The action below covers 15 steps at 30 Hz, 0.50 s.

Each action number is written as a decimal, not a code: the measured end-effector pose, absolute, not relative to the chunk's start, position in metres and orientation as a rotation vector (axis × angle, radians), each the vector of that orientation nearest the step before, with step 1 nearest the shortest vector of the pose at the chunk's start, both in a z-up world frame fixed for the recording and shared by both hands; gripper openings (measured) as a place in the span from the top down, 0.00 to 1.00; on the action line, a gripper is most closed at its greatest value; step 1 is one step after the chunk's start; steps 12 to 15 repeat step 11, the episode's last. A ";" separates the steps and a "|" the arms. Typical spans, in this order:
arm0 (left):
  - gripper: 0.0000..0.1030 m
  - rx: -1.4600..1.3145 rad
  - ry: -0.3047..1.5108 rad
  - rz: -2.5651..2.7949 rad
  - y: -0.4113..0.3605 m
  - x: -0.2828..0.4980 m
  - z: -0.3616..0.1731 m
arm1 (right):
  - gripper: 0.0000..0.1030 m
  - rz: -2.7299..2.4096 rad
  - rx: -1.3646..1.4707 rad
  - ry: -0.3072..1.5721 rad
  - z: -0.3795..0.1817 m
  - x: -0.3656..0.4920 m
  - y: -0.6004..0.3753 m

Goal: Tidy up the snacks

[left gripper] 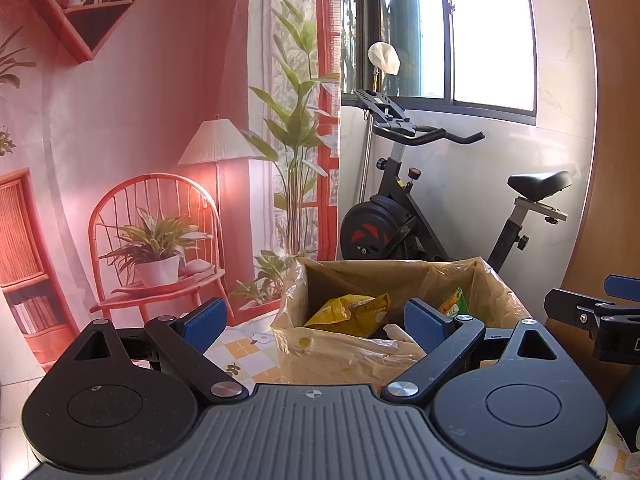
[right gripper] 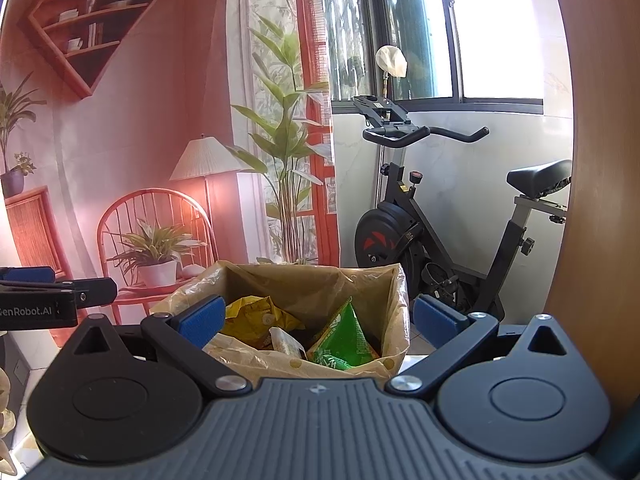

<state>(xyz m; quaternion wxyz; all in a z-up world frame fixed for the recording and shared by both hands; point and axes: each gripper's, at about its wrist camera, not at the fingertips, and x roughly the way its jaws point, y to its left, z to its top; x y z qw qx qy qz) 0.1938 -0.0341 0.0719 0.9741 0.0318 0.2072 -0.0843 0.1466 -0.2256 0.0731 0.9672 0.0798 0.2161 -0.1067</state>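
A cardboard box [left gripper: 340, 354] lined with a clear plastic bag stands just ahead of both grippers; it also shows in the right wrist view [right gripper: 316, 280]. Inside lie a yellow snack bag [left gripper: 348, 310], also in the right wrist view [right gripper: 256, 316], a green snack bag [right gripper: 340, 340] whose corner shows in the left wrist view [left gripper: 454, 304], and a small white packet [right gripper: 284, 342]. My left gripper [left gripper: 316, 320] is open and empty in front of the box. My right gripper [right gripper: 320, 318] is open and empty, its fingers level with the box's front rim.
The box sits on a table with a yellow-and-white flowered cloth [left gripper: 244, 356]. An exercise bike [right gripper: 440, 216] stands behind it under a window. A printed backdrop [left gripper: 140, 160] of a room hangs at the left. A wooden panel [right gripper: 592, 200] is at the right.
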 end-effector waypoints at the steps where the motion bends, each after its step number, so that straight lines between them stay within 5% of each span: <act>1: 0.06 0.064 0.418 -0.171 -0.034 0.194 0.072 | 0.01 -0.215 0.160 0.438 0.073 0.147 -0.226; 15: 0.06 0.060 0.413 -0.181 -0.035 0.192 0.071 | 0.01 -0.215 0.162 0.441 0.072 0.145 -0.226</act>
